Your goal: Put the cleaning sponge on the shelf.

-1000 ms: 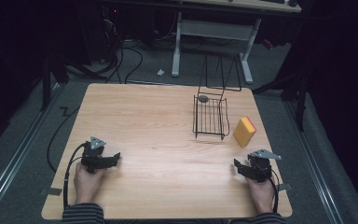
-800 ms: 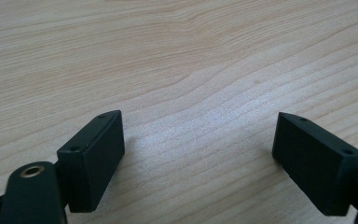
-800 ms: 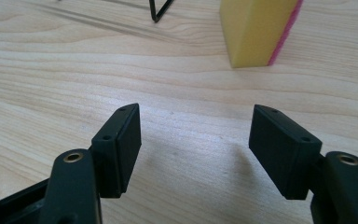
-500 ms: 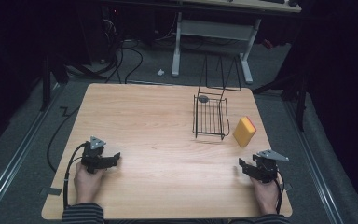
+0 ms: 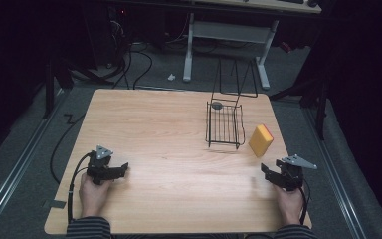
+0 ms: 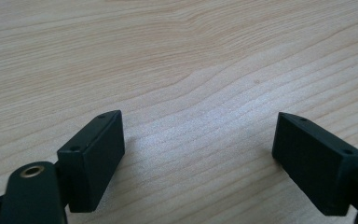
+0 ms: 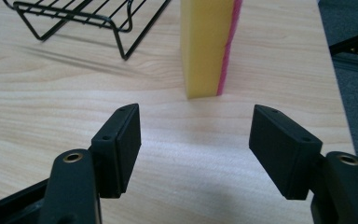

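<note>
Table (image 5: 169, 149): light wood surface; seen from above in the high view; both grippers are held over its near edge.

Sponge (image 5: 260, 140): yellow with a pink face; stood upright on one narrow side near the right edge of the table, just beside the right side of the wire basket, apart from it; in the right gripper view the sponge (image 7: 208, 46) is seen straight ahead of the jaws, beyond their tips, untouched; the pink face is turned to the right of that view.

Wire basket (image 5: 225, 124): black wire; set toward the far right part of the table; its handle is raised over the far edge; a small grey round thing (image 5: 217, 105) is seen at its far left corner, too small to identify; in the right gripper view a corner of the basket (image 7: 88, 16) is seen at upper left.

Right gripper (image 5: 269, 172): held by a hand near the near right corner; jaws spread, nothing between them; in its own view (image 7: 195, 144) only bare wood is seen between the pads; it is pointed toward the sponge.

Left gripper (image 5: 123, 168): held by a hand near the near left corner, well apart from sponge and basket; jaws spread wide, nothing pinched; in its own view (image 6: 200, 158) bare wood grain is seen between the pads.

Sleeves: striped cuffs are seen at the near edge.
</note>
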A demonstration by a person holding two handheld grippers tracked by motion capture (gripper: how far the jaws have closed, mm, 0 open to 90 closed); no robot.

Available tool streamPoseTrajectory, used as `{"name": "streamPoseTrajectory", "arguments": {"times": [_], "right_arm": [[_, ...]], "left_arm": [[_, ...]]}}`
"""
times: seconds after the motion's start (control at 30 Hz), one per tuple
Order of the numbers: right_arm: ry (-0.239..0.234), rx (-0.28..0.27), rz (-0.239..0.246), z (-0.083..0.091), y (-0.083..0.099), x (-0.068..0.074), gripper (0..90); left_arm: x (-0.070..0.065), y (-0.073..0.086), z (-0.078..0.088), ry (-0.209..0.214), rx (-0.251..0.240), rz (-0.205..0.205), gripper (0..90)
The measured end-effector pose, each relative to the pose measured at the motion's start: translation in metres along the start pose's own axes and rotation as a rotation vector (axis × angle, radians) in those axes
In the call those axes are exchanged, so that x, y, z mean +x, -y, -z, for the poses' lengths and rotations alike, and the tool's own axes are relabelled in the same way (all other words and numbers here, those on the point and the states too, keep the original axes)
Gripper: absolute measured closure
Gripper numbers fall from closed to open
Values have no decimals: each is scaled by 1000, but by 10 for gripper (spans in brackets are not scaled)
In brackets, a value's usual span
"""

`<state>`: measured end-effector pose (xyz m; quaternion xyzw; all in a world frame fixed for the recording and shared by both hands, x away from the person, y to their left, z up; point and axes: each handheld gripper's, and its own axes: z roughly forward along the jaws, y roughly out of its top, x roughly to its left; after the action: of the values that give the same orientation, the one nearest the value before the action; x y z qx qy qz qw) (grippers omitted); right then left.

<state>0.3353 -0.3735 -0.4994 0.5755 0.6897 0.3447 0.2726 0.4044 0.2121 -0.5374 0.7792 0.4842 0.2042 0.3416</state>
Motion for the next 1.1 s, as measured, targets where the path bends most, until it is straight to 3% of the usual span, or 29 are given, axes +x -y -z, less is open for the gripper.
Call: {"name": "streamPoseTrajectory", "arguments": {"times": [0.47,0.93,1.1], "right_arm": [[19,-46,13,0,-30,-5,338],[22,-73,25,-13,-61,-6,332],[16,-79,8,-19,-64,-7,333]], "left_arm": [[0,0,0,0,0,0,174],[0,0,0,0,0,0,174],[0,0,0,0,0,0,174]]}}
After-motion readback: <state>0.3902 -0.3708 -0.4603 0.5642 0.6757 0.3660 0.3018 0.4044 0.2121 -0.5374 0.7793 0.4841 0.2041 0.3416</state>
